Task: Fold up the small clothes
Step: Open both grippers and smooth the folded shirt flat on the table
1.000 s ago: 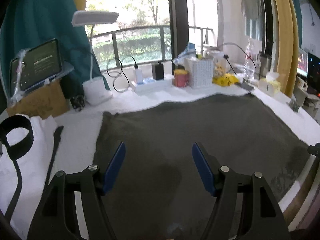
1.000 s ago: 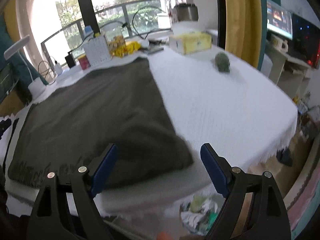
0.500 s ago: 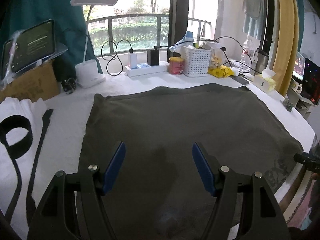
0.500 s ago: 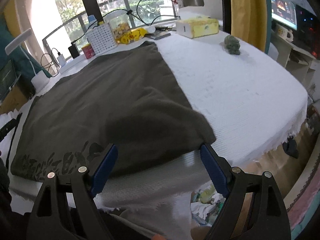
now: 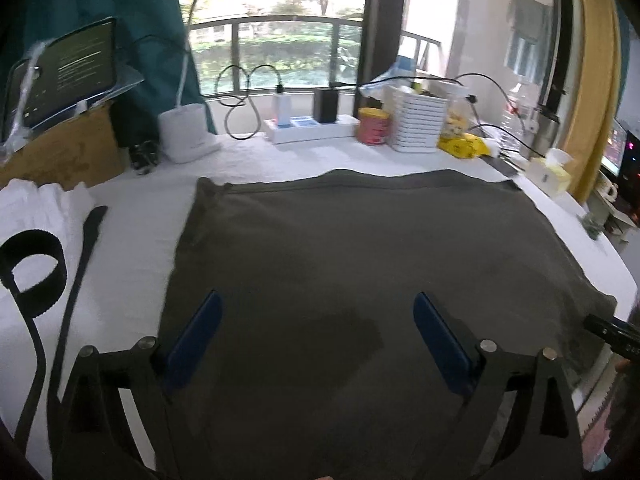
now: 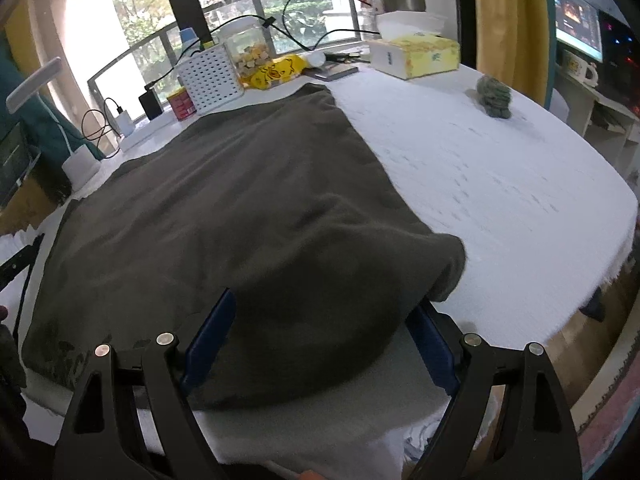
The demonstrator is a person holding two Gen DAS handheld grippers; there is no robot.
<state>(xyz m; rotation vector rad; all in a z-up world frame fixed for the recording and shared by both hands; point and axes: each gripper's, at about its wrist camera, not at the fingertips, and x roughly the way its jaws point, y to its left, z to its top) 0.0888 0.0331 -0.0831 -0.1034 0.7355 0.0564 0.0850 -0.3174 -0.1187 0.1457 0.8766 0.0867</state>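
While snacks (image 6: 250,54) fill the clear jar (image 6: 246,50), cables top white basket (image 6: 212,78)

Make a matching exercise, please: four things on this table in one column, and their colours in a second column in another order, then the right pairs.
Things:
1. spread garment
2. tissue box
3. can beside the perforated basket
4. desk lamp

Colours:
A. white
B. dark olive-grey
C. red with a yellow lid
D. yellow and white

Pairs: 1-B, 2-D, 3-C, 4-A
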